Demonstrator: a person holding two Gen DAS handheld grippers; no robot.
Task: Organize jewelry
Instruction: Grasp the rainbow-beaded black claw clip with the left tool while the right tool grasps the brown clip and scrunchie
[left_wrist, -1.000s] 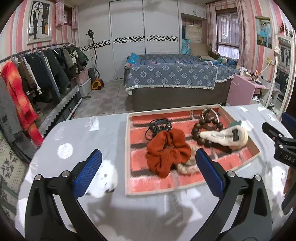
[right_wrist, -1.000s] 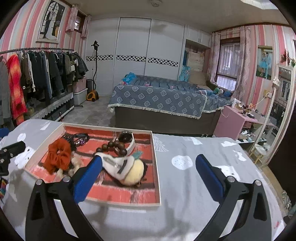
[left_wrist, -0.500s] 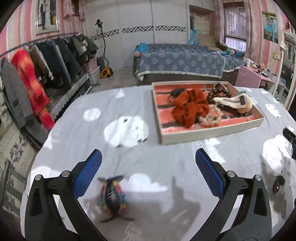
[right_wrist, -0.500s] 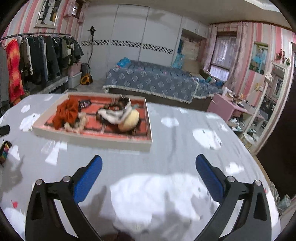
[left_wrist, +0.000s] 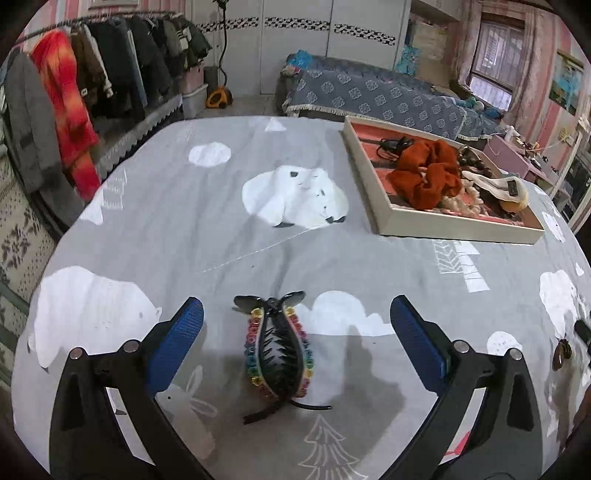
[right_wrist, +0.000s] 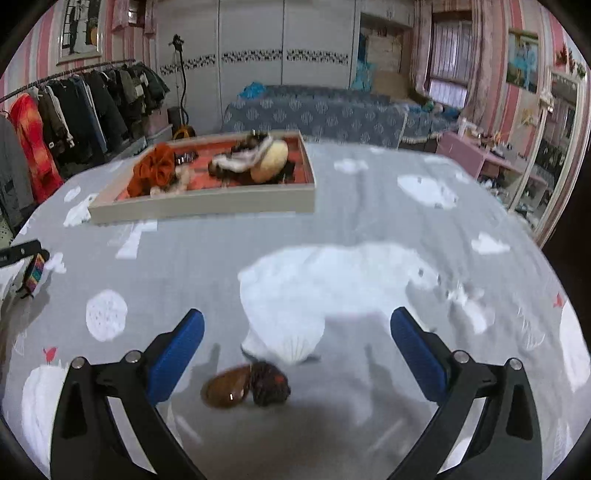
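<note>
A black claw hair clip with rainbow trim (left_wrist: 279, 356) lies on the grey tablecloth between the fingers of my open left gripper (left_wrist: 295, 343). A small brown clip with a dark flower (right_wrist: 245, 386) lies between the fingers of my open right gripper (right_wrist: 295, 345). The tray with a red brick-pattern lining (left_wrist: 384, 216) (right_wrist: 199, 206) sits farther back. It holds an orange scrunchie (left_wrist: 424, 173), dark beads, a black item and a cream hair piece (left_wrist: 496, 186). The rainbow clip also shows at the left edge of the right wrist view (right_wrist: 33, 273).
The round table has a grey cloth printed with white bears and trees (left_wrist: 295, 195). A clothes rack (left_wrist: 92, 74) stands to the left, a bed (left_wrist: 369, 92) behind, a pink side table (right_wrist: 476, 155) at the right.
Both grippers pulled back from the tray and dropped low over the near table. The rainbow clip now lies between the left fingers, the brown clip between the right fingers.
</note>
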